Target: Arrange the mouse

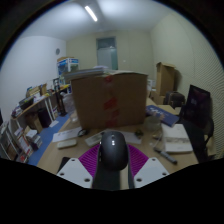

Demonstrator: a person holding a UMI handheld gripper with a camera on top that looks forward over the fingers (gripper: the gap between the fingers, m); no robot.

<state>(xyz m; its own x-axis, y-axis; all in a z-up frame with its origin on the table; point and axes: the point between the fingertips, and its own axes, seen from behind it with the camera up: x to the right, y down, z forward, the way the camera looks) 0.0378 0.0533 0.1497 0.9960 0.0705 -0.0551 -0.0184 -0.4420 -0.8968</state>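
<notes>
A black computer mouse [112,153] sits between my gripper's [112,160] two fingers, its body filling the gap and covering part of the purple pads [90,159]. Both fingers press on its sides and it is held up above the desk. The mouse's nose points forward toward a big cardboard box. The front of the mouse hides the desk surface just ahead of the fingers.
A large brown cardboard box [110,98] stands on the desk just beyond the mouse. Papers and a cable [165,140] lie to the right, near a black office chair [198,112]. Shelves with books [30,115] stand at the left. A smaller box [165,78] is at the back right.
</notes>
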